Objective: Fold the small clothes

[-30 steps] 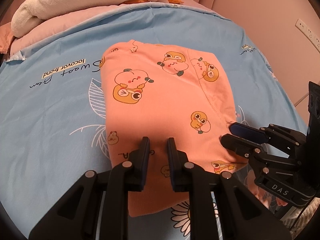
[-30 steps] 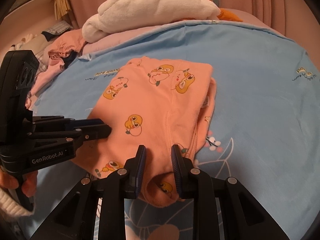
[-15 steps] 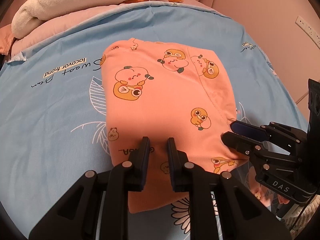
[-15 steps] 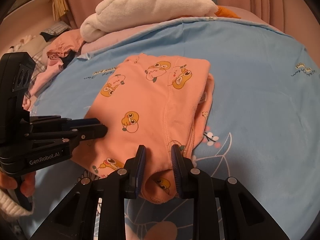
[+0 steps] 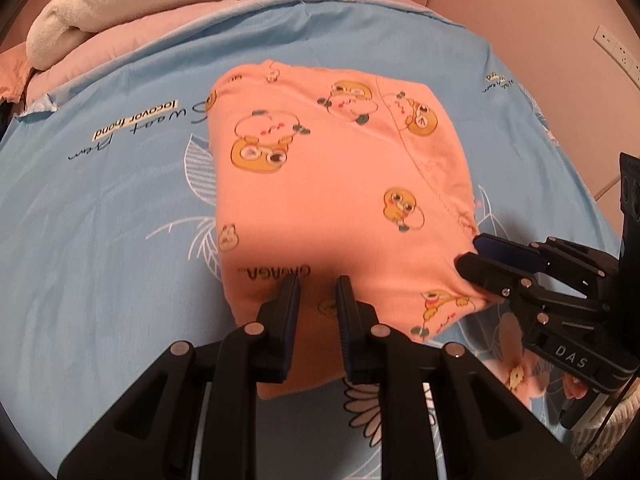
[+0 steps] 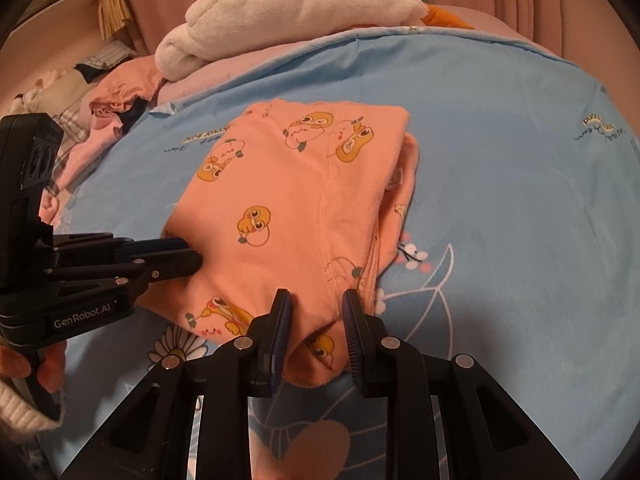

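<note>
Fingers of both grippers sit on the near hem of the peach printed garment (image 5: 332,184), each pair narrowed to a slim gap with a pinch of cloth bunched up between the pads. The left gripper (image 5: 318,294) holds the hem roughly at its middle; seen from its own camera the folded cloth runs away toward 12 o'clock, and the right gripper (image 5: 476,258) comes in from 3 o'clock with its tips at the near right corner. From the right wrist view the picture mirrors: the right gripper (image 6: 314,310) grips the corner where the side seam and the stacked layers meet, the garment (image 6: 304,200) stretches off toward 11 o'clock, and the left gripper (image 6: 188,258) enters from 9 o'clock onto the near left part of the hem.

Lying flat on the blue sheet (image 5: 100,220), the garment is a thick rectangle already doubled over, its long axis running from the fingers toward the white plush blanket (image 5: 168,0) at 12 o'clock. Both hands are on the same short edge, neither clearly nearer the far edge. My reading is that the next fold carries this near hem away along the long axis, toward 12 o'clock, so both grips need to travel level with each other to keep the edge square.
</note>
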